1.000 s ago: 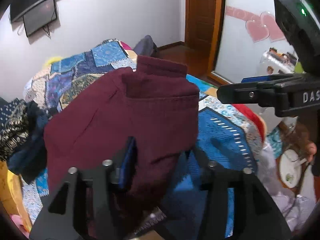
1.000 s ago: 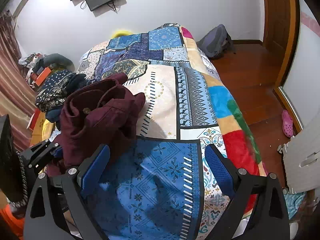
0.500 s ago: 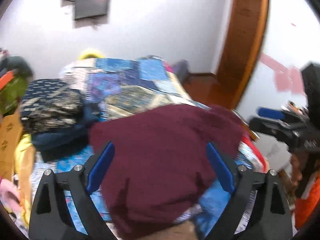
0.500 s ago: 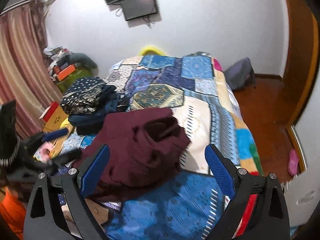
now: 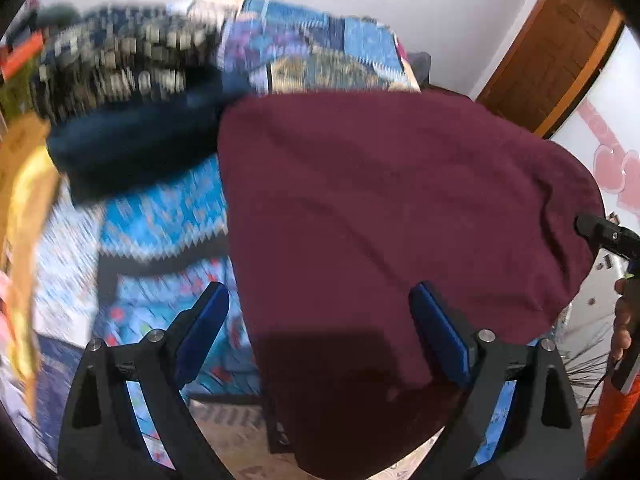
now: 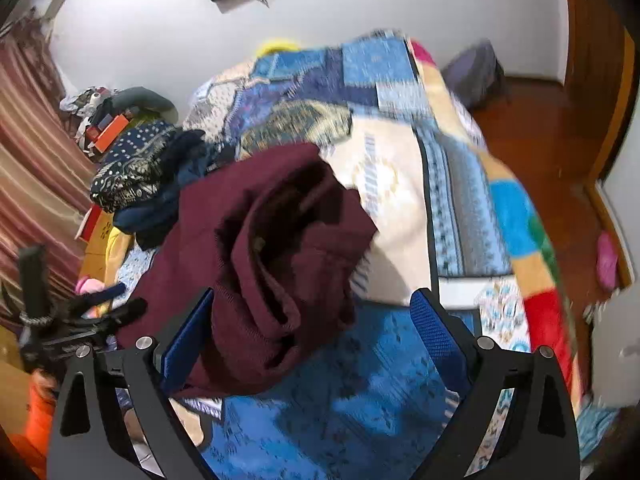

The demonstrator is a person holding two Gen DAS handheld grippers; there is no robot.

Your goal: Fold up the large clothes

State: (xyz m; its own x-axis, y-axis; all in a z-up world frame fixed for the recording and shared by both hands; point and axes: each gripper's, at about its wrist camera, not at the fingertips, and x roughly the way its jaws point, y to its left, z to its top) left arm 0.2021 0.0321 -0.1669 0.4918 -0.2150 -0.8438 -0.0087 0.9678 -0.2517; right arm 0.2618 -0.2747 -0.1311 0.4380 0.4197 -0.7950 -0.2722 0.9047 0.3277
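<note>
A folded maroon garment (image 5: 392, 216) lies on the patterned bedspread (image 5: 160, 216); in the right wrist view it (image 6: 264, 256) shows as a bundled fold with its open end facing me. My left gripper (image 5: 320, 336) is open and empty, its fingers standing over the garment's near edge. My right gripper (image 6: 312, 344) is open and empty, its left pad (image 6: 184, 340) beside the garment's near side. The left gripper also shows in the right wrist view (image 6: 100, 308) at the far left.
A stack of folded dark patterned and navy clothes (image 6: 148, 176) sits on the bed's left side, next to the maroon garment. A bag (image 6: 476, 72) lies on the wooden floor (image 6: 556, 148) right of the bed. Striped curtains (image 6: 32, 148) hang at the left.
My left gripper let go of the maroon garment one second ago and opened; the garment now lies folded on the bed. Both views have shifted closer over the garment.
</note>
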